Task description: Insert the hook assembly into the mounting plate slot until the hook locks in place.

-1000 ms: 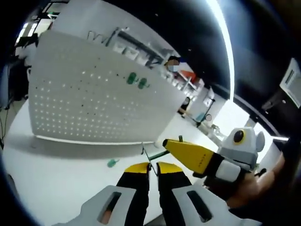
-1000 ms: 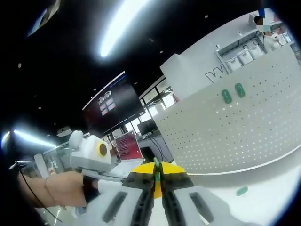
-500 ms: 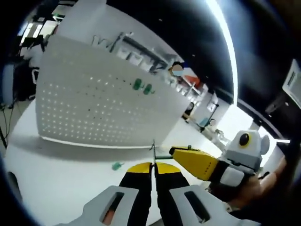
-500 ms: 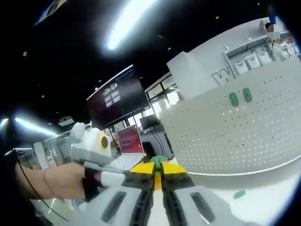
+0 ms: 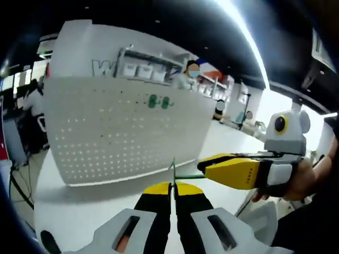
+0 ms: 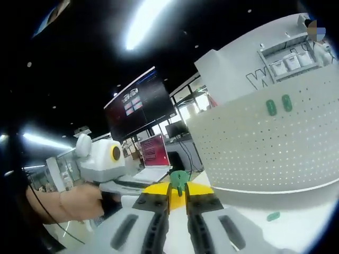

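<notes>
Left hand-held gripper (image 5: 172, 186) pinching thin wire hook (image 5: 173, 168); right hand-held gripper (image 6: 177, 189) pinching its green end (image 6: 180, 180). Light, bendy, slippery. Best held near green end.

The pegboard (image 5: 122, 132) is white with a regular grid of small dark holes and carries two green clips (image 5: 159, 101). Both grippers (image 5: 171, 191) (image 6: 177, 194) have yellow tips on black jaws with light grey bodies. The hook (image 6: 180, 181) appears green at its base, and the tabletop (image 5: 90, 211) is white.
</notes>
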Available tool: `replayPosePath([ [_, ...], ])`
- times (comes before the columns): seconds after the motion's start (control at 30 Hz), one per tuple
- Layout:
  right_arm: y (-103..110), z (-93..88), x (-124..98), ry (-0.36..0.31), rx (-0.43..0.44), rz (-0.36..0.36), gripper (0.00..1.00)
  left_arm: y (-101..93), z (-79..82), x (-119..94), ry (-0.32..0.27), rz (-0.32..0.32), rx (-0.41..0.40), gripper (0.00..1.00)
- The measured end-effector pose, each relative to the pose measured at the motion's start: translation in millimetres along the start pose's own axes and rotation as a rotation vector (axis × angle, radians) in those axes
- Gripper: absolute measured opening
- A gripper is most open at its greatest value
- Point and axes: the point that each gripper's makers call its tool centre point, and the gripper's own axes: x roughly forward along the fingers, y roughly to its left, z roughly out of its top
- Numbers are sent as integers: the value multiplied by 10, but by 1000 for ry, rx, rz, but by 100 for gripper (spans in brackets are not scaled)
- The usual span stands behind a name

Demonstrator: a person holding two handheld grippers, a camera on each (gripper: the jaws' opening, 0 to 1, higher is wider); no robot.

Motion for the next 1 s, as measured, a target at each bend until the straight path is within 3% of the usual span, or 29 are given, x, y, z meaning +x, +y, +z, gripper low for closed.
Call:
replayPosePath([
  [0.27, 9, 3, 65, -4, 61, 22, 8, -47, 82, -40, -21, 4, 110, 1],
  [0.47, 45, 28, 84, -15, 82, 39, 6, -28, 123, -55, -40, 13, 128, 1],
  [0.7, 42, 40, 105, -31, 165, 56, 4, -10, 153, -55, -47, 26, 161, 1],
  [1.0, 69, -100, 102, 8, 181, 38, 1, -1, 24, -95, -14, 35, 164, 2],
])
